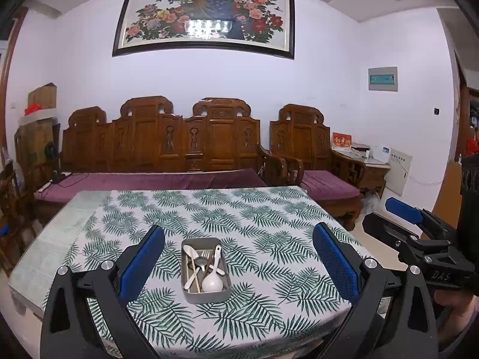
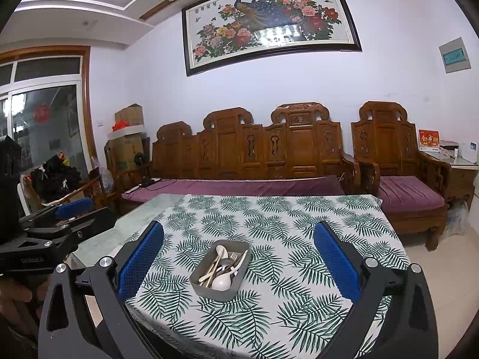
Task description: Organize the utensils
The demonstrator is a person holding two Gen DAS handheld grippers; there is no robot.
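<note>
A gray metal tray sat on the bench, on the leaf-print cloth, nearer the front edge than the back edge. Inside the tray lay a big white spoon with its bowl at the near end. A second white spoon, a metal fork and pale chopsticks lay in there too, all piled across each other. In the right wrist view the same tray sat a bit slanted, with the big white spoon at its near end.

The left tool hung above the front edge of the bench with its blue pads spread wide. It held nothing, and the tray showed between the pads, farther out. The right tool was spread wide as well and held nothing. It hung off the right edge of the bench, beside the left tool.

Behind the back edge of the bench stood a carved wooden sofa with a purple cushion. A flower and peacock picture hung on the wall above it.
</note>
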